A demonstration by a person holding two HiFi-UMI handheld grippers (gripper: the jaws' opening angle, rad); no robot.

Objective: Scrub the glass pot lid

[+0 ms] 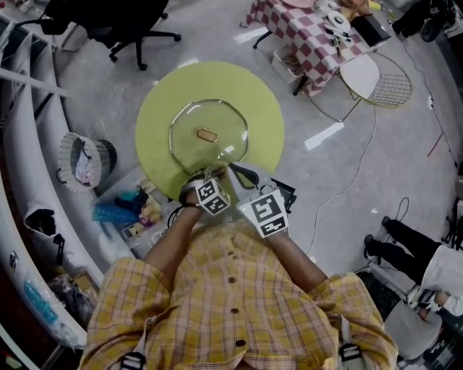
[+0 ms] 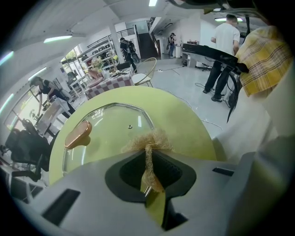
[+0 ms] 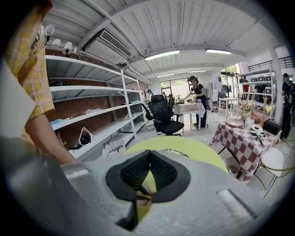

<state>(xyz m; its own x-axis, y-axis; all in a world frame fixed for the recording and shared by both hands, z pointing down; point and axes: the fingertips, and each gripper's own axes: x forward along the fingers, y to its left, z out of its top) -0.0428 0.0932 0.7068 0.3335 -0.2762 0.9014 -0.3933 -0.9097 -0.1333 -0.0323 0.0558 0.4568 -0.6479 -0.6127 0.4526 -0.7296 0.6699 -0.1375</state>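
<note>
Head view: where's the glass pot lid [image 1: 208, 137]?
– Flat, mid round green table [image 1: 257, 94], bare margin all round.
– And the grippers?
– Left gripper [image 2: 148, 154] pinches a fibre scrubber [image 2: 152, 138] at the lid's near rim. Right gripper [image 3: 148, 161] has its jaws pressed together, empty, by the table's near edge.

Round yellow-green table [image 1: 260, 101], ctr frame, on grey floor. Glass pot lid [image 1: 189, 148] lying flat on it, amber handle [image 1: 207, 134] at its middle. L gripper [image 1: 210, 173] & R gripper [image 1: 233, 170] side by side at lid's near rim, marker cubes facing up; jaw state not readable here. Yellow plaid shirt [image 1: 239, 311] fills bottom. Upper R: checked-cloth table [image 1: 293, 29], wire chair [image 1: 387, 87]. Upper L: blk office chair [image 1: 130, 22]. Left: mesh basket [image 1: 72, 155], clear bin [image 1: 130, 217] w/ misc items.
</note>
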